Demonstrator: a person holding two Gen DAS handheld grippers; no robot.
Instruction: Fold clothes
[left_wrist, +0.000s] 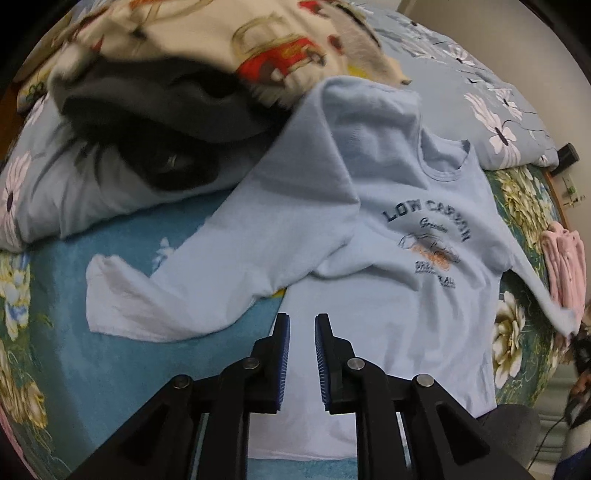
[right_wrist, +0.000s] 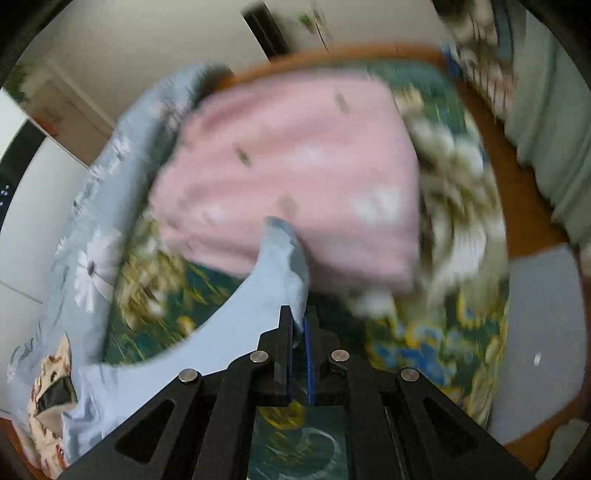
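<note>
A light blue sweatshirt (left_wrist: 388, 295) with a dark "LOW CARBON" print lies face up on the bed. Its left sleeve (left_wrist: 166, 295) is spread out over the bed cover. My left gripper (left_wrist: 302, 317) hovers over the sweatshirt's lower body, and its blue pads (left_wrist: 284, 354) stand apart with nothing between them. The other sleeve (left_wrist: 535, 284) stretches off to the right edge of the left wrist view. My right gripper (right_wrist: 299, 312) is shut on that sleeve (right_wrist: 258, 295) near the cuff, and the cuff (right_wrist: 284, 236) sticks out past the fingertips.
A folded pink garment (right_wrist: 295, 166) lies just beyond the right gripper, also showing as pink garment (left_wrist: 565, 266). A pile of grey (left_wrist: 166, 110) and car-print clothes (left_wrist: 221, 37) sits at the back left. A pale floral quilt (left_wrist: 480, 92) lies behind; the bed's wooden edge (right_wrist: 517, 184) is right.
</note>
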